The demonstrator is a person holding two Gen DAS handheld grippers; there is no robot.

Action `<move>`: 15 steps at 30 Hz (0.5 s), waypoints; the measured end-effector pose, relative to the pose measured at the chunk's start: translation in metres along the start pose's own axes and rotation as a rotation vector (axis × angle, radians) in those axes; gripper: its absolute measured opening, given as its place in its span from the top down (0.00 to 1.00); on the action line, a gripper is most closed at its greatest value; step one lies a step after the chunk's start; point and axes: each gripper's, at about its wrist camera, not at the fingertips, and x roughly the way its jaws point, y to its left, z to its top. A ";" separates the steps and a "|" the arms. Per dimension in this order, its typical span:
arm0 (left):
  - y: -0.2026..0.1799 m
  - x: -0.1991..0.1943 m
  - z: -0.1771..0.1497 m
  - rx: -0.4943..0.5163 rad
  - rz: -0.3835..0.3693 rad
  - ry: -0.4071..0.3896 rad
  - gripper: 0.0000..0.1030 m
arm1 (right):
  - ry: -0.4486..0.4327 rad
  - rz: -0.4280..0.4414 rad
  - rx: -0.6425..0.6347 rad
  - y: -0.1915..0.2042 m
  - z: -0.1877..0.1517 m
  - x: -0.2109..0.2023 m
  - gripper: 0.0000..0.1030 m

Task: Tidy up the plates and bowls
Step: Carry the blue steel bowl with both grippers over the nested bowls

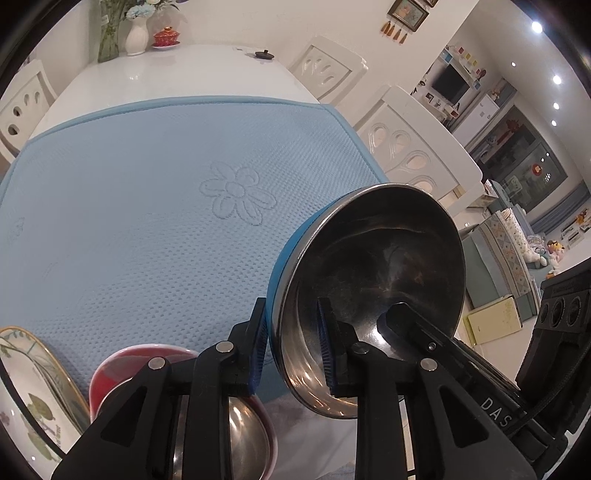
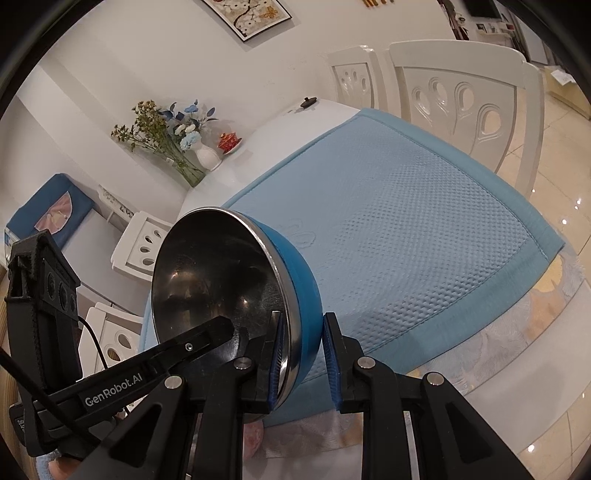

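A blue bowl (image 1: 388, 251) with a steel inside hangs tilted on edge above the light blue mat (image 1: 147, 203). My left gripper (image 1: 291, 314) straddles its rim, one pad against the blue outside, the inner pad a little off the steel. My right gripper (image 2: 302, 321) is shut on the same bowl (image 2: 221, 273) from the other side, its pads tight on the rim. One finger of the other gripper shows inside the bowl in each view. Below my left gripper sit a red bowl (image 1: 122, 365) with a steel inside and a flower-patterned plate (image 1: 33, 387).
The mat (image 2: 406, 240) covers the near half of a white table (image 1: 166, 70). At its far end stand a vase of flowers (image 1: 136, 33), a red lidded cup (image 1: 166, 37) and a small black lid (image 1: 264, 54). White chairs (image 1: 406, 147) line the table's sides.
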 end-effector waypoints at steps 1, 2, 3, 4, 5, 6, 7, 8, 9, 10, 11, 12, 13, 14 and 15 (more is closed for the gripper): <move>0.000 0.000 0.000 0.002 0.001 -0.002 0.79 | -0.001 0.001 -0.001 0.001 0.000 -0.001 0.79; 0.000 -0.001 0.000 0.005 0.002 -0.003 0.79 | -0.003 0.001 -0.003 0.002 -0.001 -0.001 0.79; 0.000 -0.002 -0.001 0.009 0.004 -0.005 0.79 | -0.005 0.001 -0.007 0.004 -0.002 -0.002 0.79; 0.001 -0.003 -0.002 0.013 0.006 -0.007 0.79 | -0.007 0.001 -0.009 0.005 -0.002 -0.002 0.79; 0.000 -0.004 -0.002 0.017 0.007 -0.008 0.79 | -0.009 0.001 -0.012 0.006 -0.003 -0.003 0.79; 0.000 -0.006 -0.003 0.018 0.008 -0.011 0.79 | -0.011 0.002 -0.016 0.008 -0.003 -0.003 0.79; 0.001 -0.007 -0.003 0.018 0.008 -0.013 0.79 | -0.013 0.003 -0.020 0.009 -0.004 -0.004 0.79; 0.002 -0.008 -0.004 0.017 0.009 -0.016 0.79 | -0.016 0.002 -0.026 0.011 -0.005 -0.004 0.79; 0.003 -0.009 -0.005 0.016 0.010 -0.018 0.79 | -0.016 0.001 -0.030 0.013 -0.005 -0.004 0.79; 0.005 -0.010 -0.005 0.014 0.011 -0.020 0.79 | -0.016 0.000 -0.035 0.014 -0.006 -0.004 0.79; 0.006 -0.011 -0.006 0.014 0.010 -0.022 0.79 | -0.015 -0.001 -0.042 0.016 -0.007 -0.004 0.79; 0.007 -0.013 -0.007 0.013 0.010 -0.027 0.79 | -0.014 -0.002 -0.047 0.018 -0.007 -0.004 0.79; 0.008 -0.014 -0.008 0.012 0.010 -0.030 0.79 | -0.014 -0.002 -0.054 0.020 -0.009 -0.004 0.79; 0.008 -0.015 -0.008 0.012 0.010 -0.032 0.79 | -0.014 -0.002 -0.058 0.022 -0.010 -0.004 0.79; 0.008 -0.016 -0.009 0.013 0.010 -0.033 0.79 | -0.013 -0.001 -0.063 0.023 -0.010 -0.004 0.79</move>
